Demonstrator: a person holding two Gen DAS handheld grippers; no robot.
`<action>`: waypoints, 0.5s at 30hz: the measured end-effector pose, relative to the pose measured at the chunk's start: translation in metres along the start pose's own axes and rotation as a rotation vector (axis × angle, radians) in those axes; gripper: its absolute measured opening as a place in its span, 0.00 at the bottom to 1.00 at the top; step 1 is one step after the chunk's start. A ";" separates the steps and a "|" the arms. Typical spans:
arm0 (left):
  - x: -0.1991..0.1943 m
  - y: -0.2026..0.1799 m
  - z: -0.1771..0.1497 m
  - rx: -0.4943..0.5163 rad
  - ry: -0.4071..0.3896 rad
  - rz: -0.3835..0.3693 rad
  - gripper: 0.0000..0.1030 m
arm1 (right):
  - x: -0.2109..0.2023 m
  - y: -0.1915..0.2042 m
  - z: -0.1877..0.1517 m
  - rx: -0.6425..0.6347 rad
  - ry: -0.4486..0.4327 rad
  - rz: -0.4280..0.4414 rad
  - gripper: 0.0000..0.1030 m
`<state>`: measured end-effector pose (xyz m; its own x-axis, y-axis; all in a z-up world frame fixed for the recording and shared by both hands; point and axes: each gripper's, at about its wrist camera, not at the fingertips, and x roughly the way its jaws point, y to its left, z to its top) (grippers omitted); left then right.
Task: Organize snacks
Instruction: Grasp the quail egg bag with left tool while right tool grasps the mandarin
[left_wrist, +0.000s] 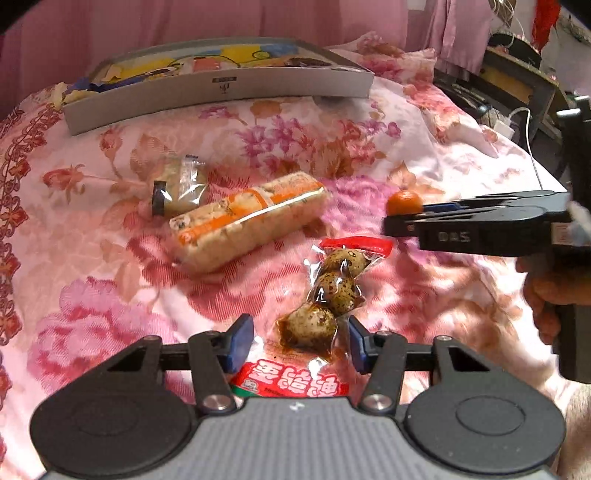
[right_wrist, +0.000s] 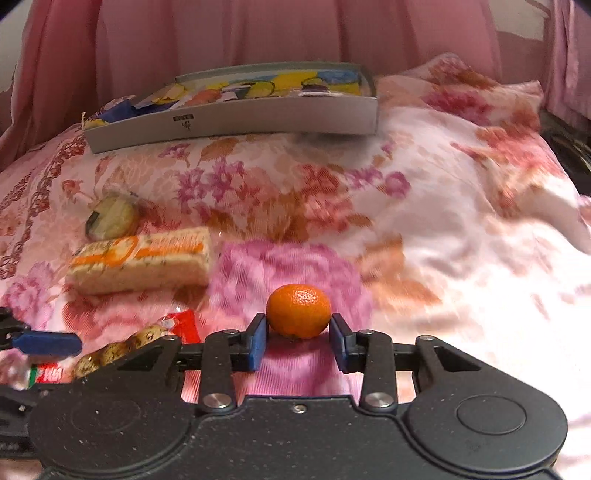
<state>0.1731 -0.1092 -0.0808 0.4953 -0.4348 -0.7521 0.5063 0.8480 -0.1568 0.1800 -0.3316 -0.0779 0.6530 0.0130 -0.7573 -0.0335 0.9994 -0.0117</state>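
A vacuum pack of speckled quail eggs (left_wrist: 332, 284) with a red label lies on the floral quilt (left_wrist: 110, 295). Its near end sits between the spread blue pads of my left gripper (left_wrist: 300, 345), which is open. My right gripper (right_wrist: 298, 343) is shut on a small mandarin (right_wrist: 298, 310), pads pressed on both its sides. In the left wrist view that gripper (left_wrist: 391, 218) reaches in from the right with the mandarin (left_wrist: 404, 201) at its tip. A long cracker pack (left_wrist: 247, 221) and a small wrapped snack (left_wrist: 181, 184) lie further left. A grey shallow box (left_wrist: 221, 92) sits at the back.
The grey box (right_wrist: 236, 118) holds colourful packets along its back. Pink curtains hang behind the bed. A cluttered shelf with cables (left_wrist: 517, 92) stands at the far right. A person's hand (left_wrist: 546, 295) grips the right gripper's handle. Open quilt lies to the right of the mandarin.
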 end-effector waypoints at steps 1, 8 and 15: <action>-0.001 -0.002 0.000 0.013 0.002 0.005 0.57 | -0.005 -0.001 -0.003 0.011 0.011 0.000 0.37; 0.007 0.004 0.008 0.027 -0.019 -0.082 0.79 | -0.035 -0.001 -0.020 0.067 0.053 0.010 0.37; 0.022 0.010 0.016 0.047 -0.036 -0.120 0.85 | -0.021 0.007 -0.016 0.000 0.071 0.018 0.35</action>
<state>0.2004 -0.1154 -0.0884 0.4536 -0.5437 -0.7061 0.5958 0.7742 -0.2134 0.1540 -0.3253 -0.0723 0.5973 0.0284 -0.8015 -0.0448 0.9990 0.0020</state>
